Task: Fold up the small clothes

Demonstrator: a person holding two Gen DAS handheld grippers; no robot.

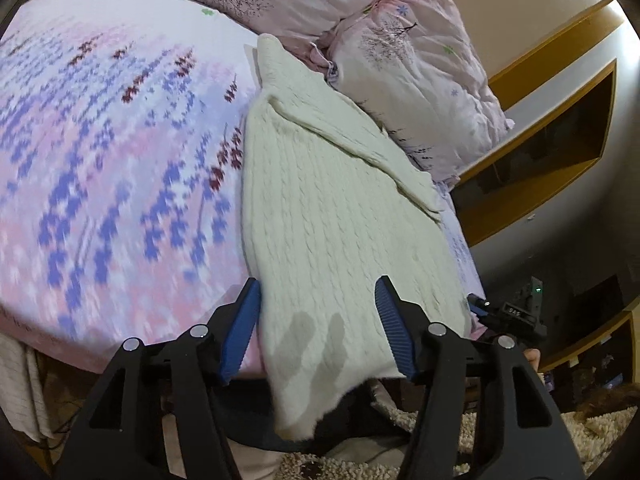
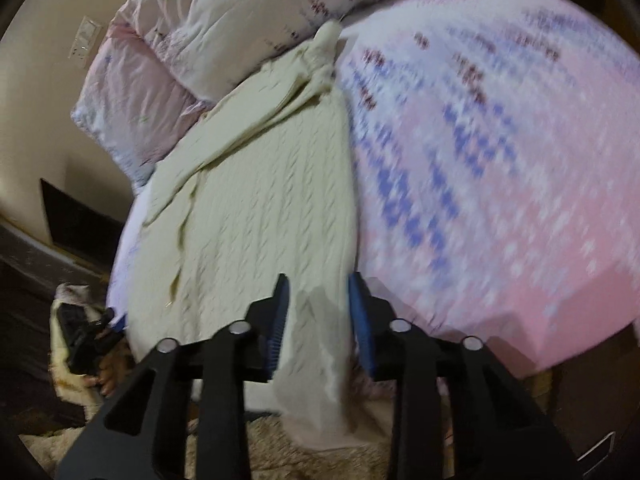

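A cream cable-knit sweater (image 1: pixel 332 224) lies lengthwise on the bed, one sleeve folded across its top, its hem hanging over the bed's near edge. My left gripper (image 1: pixel 318 308) is open, its blue pads (image 1: pixel 244 328) on either side of the hem. In the right wrist view the same sweater (image 2: pixel 260 208) runs up the middle. My right gripper (image 2: pixel 320 304) is open but narrower, its pads (image 2: pixel 280 320) straddling the hanging hem corner without pinching it. Each gripper shows at the edge of the other's view: the right one (image 1: pixel 508 316), the left one (image 2: pixel 86 340).
The bed carries a pink and purple flowered sheet (image 1: pixel 112 168). Two flowered pillows (image 1: pixel 408 72) lie at the head beside the sweater. A wooden headboard with a dark niche (image 1: pixel 560 148) stands behind. A shaggy beige rug (image 1: pixel 480 436) covers the floor below.
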